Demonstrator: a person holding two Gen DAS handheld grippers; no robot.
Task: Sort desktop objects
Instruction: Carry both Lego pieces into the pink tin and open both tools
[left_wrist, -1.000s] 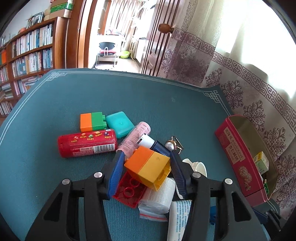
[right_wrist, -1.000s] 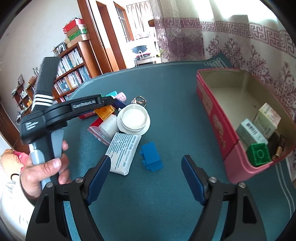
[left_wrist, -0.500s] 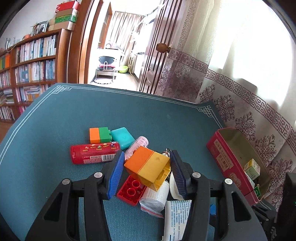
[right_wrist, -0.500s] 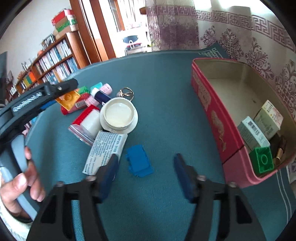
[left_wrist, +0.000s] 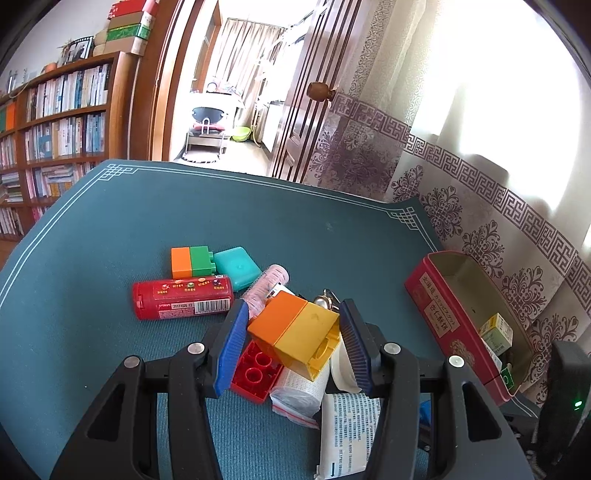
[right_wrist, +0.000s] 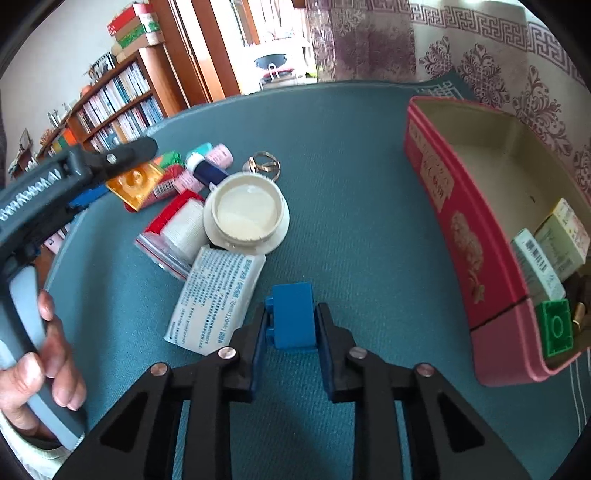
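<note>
**Two blocks gripped, tin to your right**

Your left tool (left_wrist: 293, 341) pinches the orange-and-yellow plastic block (left_wrist: 295, 338) above the clutter. Your right tool (right_wrist: 290, 326) is closing on the blue plastic block (right_wrist: 293, 319) on the counter (right_wrist: 351, 184). Either block may twist free if gripped off-centre. Open counter leads to the red rectangular tin (right_wrist: 454, 229); clear its near wall.

Tall wooden bookshelf (left_wrist: 55, 122) packed with books at left; open wooden-framed doorway (left_wrist: 236, 92) beyond, sunlit. Cream curtain with purple fret-pattern border (left_wrist: 461, 177) at right, strongly backlit by daylight.
</note>
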